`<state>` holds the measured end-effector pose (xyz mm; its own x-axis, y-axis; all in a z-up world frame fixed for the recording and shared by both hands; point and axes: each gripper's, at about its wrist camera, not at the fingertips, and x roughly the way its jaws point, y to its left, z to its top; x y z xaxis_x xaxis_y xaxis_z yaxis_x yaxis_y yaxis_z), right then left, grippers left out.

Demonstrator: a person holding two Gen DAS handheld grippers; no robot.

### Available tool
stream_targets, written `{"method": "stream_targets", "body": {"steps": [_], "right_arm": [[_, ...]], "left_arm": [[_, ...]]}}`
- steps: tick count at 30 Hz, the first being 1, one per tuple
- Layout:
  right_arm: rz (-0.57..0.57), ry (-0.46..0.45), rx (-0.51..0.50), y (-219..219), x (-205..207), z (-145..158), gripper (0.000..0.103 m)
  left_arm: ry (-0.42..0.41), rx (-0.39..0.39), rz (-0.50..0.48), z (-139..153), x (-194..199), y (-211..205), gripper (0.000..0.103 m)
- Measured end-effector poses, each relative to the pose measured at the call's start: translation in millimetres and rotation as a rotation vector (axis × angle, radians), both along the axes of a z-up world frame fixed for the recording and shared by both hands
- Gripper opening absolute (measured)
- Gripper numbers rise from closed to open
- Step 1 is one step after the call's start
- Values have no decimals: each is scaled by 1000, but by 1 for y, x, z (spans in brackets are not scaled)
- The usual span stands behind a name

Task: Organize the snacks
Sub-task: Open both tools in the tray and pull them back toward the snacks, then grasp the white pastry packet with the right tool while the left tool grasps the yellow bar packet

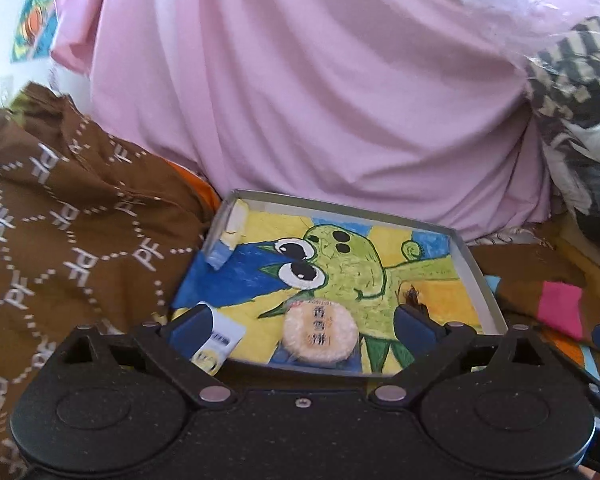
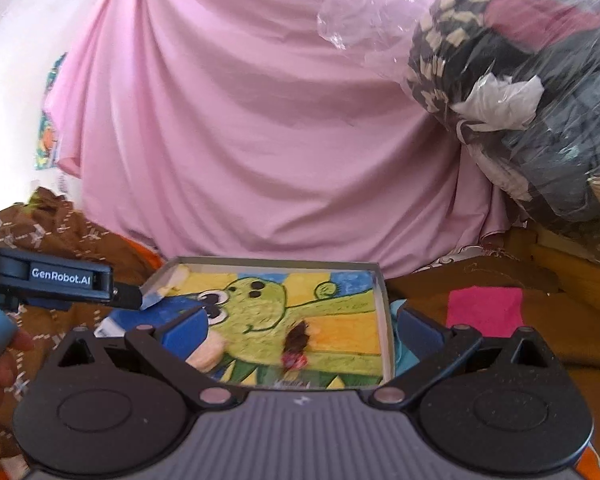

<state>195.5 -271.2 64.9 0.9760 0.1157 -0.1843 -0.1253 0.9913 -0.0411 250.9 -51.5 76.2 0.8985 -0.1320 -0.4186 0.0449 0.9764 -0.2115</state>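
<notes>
A shallow grey tray [image 1: 477, 276] lined with a crayon drawing of a green creature lies on a brown patterned cloth. In it lie a round rice cracker packet [image 1: 320, 334], a white packet [image 1: 220, 346] and a small dark snack [image 1: 413, 294]. My left gripper [image 1: 302, 320] stands open over the tray's near edge, the cracker between its fingers but untouched. My right gripper [image 2: 300, 326] is open above the tray [image 2: 385, 320]. The dark snack [image 2: 296, 342] looks blurred between its fingers, and the cracker [image 2: 209, 354] peeks from behind the left finger. The left gripper [image 2: 144, 300] reaches in from the left.
A pink sheet [image 1: 320, 80] hangs right behind the tray. A plastic-wrapped bundle of clothes [image 2: 540, 100] sits at the right. The brown cloth [image 1: 72, 240] rises in folds on the left. A pink sticky note [image 2: 484, 312] lies right of the tray.
</notes>
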Motion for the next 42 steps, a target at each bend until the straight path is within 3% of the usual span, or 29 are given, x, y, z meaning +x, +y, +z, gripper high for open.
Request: {"method": "stream_targets", "body": {"steps": [13, 21, 34, 42], "right_arm": [[18, 29, -16, 2, -84, -9, 103], [-20, 52, -25, -1, -112, -9, 103], [18, 128, -65, 5, -144, -20, 103], [48, 264, -113, 14, -138, -43, 103]], "left_arm": [[-17, 5, -1, -12, -101, 1, 97], [24, 12, 50, -22, -144, 5, 97], [130, 91, 43, -44, -182, 2, 97], [189, 143, 40, -57, -188, -3, 97]]}}
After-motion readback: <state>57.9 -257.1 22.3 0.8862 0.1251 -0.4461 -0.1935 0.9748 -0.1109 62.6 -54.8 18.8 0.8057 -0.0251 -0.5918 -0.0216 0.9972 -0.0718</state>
